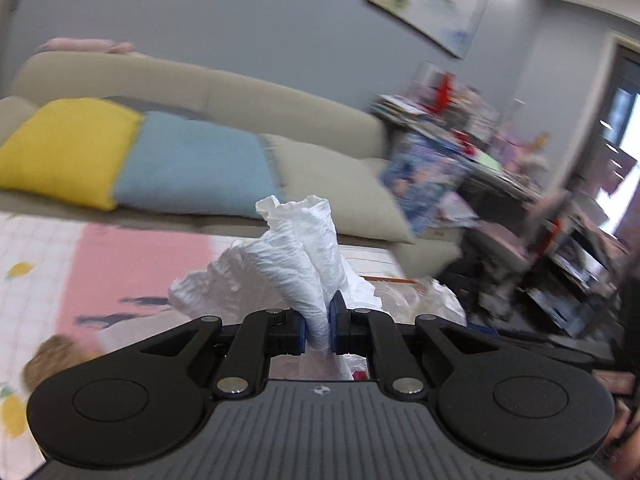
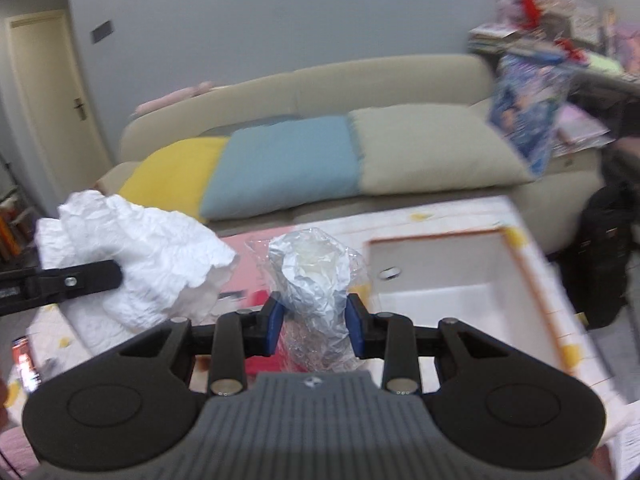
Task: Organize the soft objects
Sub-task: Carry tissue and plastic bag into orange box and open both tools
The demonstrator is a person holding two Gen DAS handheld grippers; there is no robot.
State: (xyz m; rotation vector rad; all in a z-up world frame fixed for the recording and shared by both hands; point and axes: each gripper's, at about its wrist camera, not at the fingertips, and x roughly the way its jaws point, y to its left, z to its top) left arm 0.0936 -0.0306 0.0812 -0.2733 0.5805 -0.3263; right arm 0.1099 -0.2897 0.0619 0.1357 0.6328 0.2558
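Observation:
My left gripper (image 1: 319, 322) is shut on a crumpled white paper towel (image 1: 296, 256), which stands up from between the blue pads. The same towel (image 2: 152, 264) shows at the left of the right wrist view, with a left gripper finger across it. My right gripper (image 2: 314, 322) is shut on a crumpled clear plastic bag (image 2: 316, 276) with white paper inside. Both are held above a table with a pink and white patterned cover (image 2: 440, 212). Part of the plastic bag (image 1: 424, 300) shows just right of the left gripper.
A beige sofa (image 2: 360, 80) stands behind with yellow (image 2: 176, 176), blue (image 2: 280, 160) and beige (image 2: 432, 148) cushions. A white tray with an orange rim (image 2: 460, 276) lies on the table at right. Cluttered shelves (image 1: 480, 128) stand to the right. A door (image 2: 48, 92) is at far left.

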